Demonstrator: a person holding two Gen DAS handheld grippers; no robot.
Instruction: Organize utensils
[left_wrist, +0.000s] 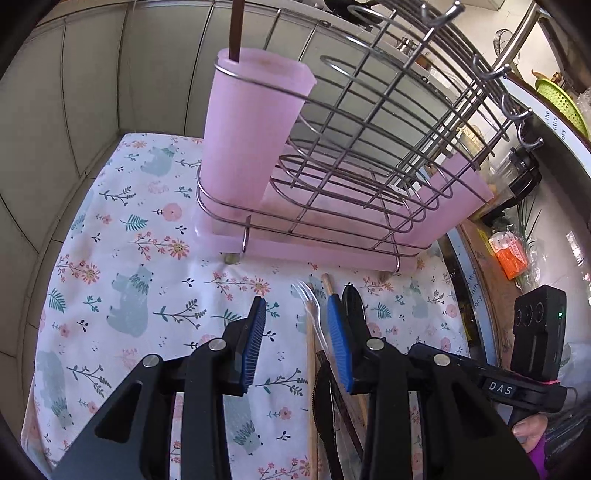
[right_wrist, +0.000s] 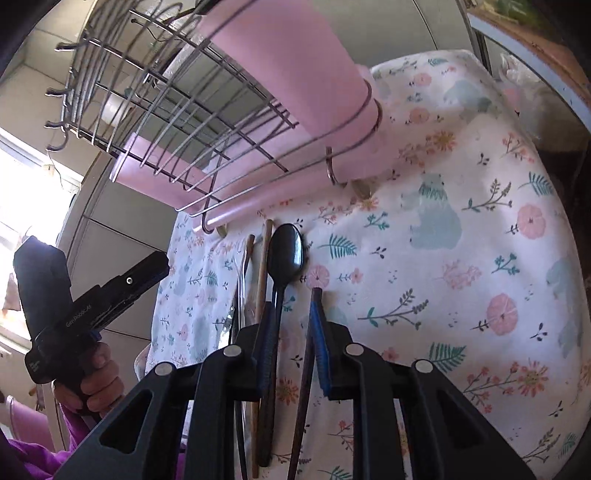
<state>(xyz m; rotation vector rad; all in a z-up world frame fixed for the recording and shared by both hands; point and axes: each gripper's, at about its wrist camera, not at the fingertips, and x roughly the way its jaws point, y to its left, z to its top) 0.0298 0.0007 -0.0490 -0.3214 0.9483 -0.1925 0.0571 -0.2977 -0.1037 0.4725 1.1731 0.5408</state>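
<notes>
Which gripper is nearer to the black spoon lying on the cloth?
Right. The right gripper sits over the black spoon, its handle running up between the open fingers. The left gripper hovers beside it, spoon just outside its right finger, over bare cloth.

One wire dish rack; one tall pink plastic cup; one black plastic spoon; one clear plastic fork; several brown wooden chopsticks, exact count unclear.
</notes>
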